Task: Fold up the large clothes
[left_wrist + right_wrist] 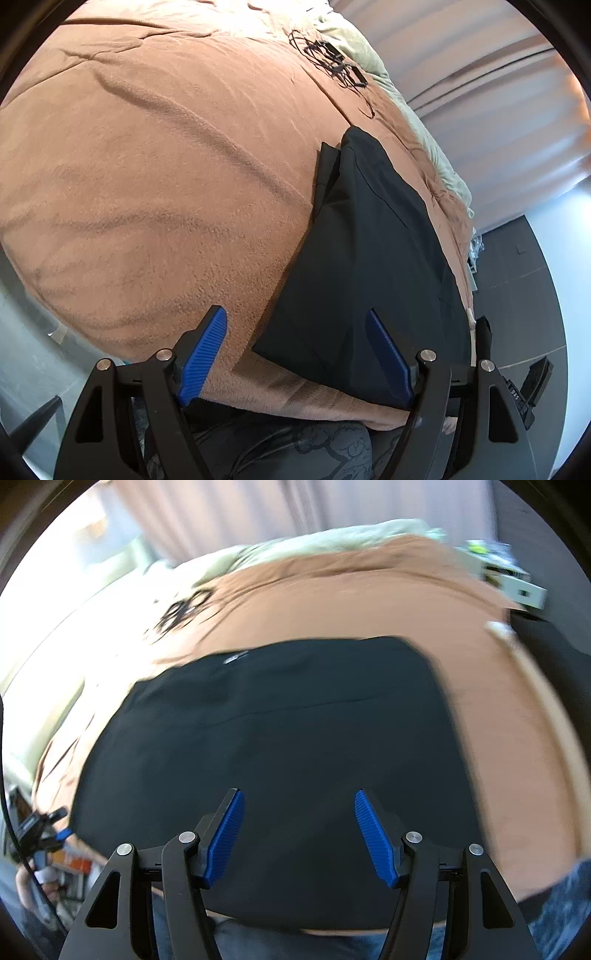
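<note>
Black garment point(373, 266), smooth matte fabric folded to a long strip, lies flat on fuzzy tan blanket point(155, 177) w/ long axis running away from left gripper point(295, 356), just ahead of right gripper point(299, 836); both grippers spread, nothing between ribbed blue pads.

Right gripper point(299, 834) fingers apart, empty, over black garment point(280, 716) on brown blanket point(498, 738).
</note>
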`<action>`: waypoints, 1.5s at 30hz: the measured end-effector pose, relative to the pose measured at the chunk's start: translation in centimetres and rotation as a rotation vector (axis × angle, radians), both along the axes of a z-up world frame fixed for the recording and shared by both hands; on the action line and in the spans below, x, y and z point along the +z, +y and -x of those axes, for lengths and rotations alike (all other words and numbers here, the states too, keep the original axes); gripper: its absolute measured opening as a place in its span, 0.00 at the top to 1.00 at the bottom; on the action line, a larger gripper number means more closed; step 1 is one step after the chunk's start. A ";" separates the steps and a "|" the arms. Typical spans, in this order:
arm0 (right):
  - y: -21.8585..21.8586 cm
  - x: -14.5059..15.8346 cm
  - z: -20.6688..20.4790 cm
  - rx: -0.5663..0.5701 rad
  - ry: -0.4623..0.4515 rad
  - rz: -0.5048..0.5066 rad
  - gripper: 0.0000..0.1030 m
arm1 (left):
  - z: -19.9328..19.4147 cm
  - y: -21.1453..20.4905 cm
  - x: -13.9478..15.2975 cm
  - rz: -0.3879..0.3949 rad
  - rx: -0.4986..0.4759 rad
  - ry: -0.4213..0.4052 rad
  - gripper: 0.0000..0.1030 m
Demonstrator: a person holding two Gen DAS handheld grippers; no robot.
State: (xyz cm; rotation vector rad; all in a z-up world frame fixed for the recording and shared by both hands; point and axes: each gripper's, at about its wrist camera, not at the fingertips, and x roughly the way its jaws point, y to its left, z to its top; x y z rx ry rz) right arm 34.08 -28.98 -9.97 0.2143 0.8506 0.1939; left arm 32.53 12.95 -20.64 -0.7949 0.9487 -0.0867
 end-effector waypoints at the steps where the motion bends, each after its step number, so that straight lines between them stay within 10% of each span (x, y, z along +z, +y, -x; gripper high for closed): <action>1: 1.7 -0.3 -0.3 0.027 0.009 0.000 0.44 | 0.0 -0.1 -0.2 0.002 0.001 -0.002 0.24; 19: 12.0 -4.7 -12.7 0.086 0.171 0.067 0.85 | -1.4 -0.3 -1.4 0.006 0.041 0.046 0.50; 35: 11.0 -4.2 -23.5 0.021 0.186 0.096 0.91 | -1.0 0.0 -1.9 0.041 0.102 0.059 0.50; 45: 10.6 -1.6 -20.8 0.083 0.143 0.092 0.87 | -0.5 1.1 -2.5 0.214 0.103 0.079 0.50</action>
